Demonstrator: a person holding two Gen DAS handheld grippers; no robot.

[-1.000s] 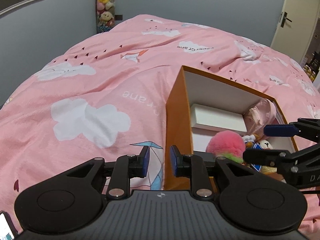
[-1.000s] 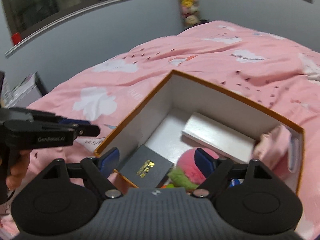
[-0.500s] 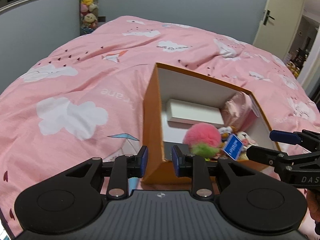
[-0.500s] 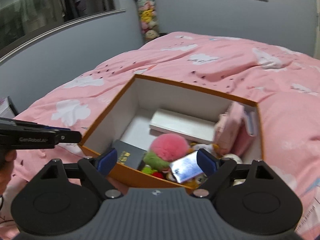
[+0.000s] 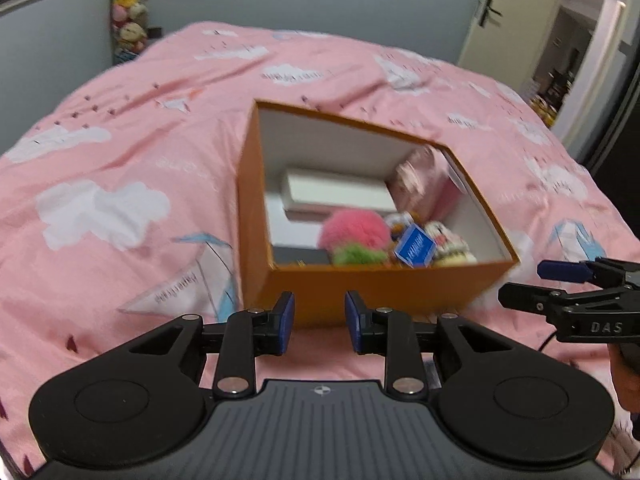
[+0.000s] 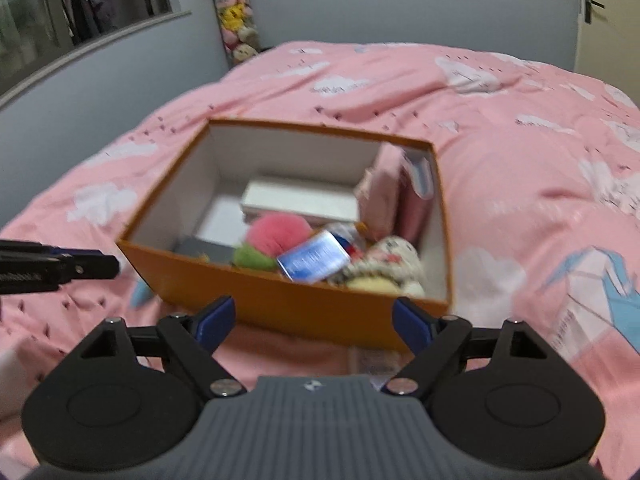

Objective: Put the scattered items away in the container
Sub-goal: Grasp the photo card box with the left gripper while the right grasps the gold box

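An orange box (image 5: 380,288) (image 6: 280,304) with a white inside stands on the pink duvet. In it lie a pink-and-green pompom (image 5: 356,236) (image 6: 276,236), a blue packet (image 5: 414,246) (image 6: 314,262), a white box (image 5: 336,196), a black box (image 5: 300,256), a pink pouch (image 5: 424,184) and a pale plush toy (image 6: 384,268). My left gripper (image 5: 320,312) (image 6: 108,262) hovers before the box's near left corner. Its jaws stand a little apart and are opening, with nothing between them. My right gripper (image 6: 314,320) (image 5: 520,283) hovers before the front wall. Its wide jaws are closing on nothing.
The pink cloud-print duvet (image 5: 120,168) covers the whole bed around the box. A column of plush toys (image 6: 236,20) hangs in the far corner against the grey wall. A door (image 5: 508,20) stands at the back right. A hand (image 5: 628,376) holds the right gripper.
Both grippers have drawn back from the box; it was under the fingers before and now lies wholly ahead of them. The right gripper has left the box's inside.
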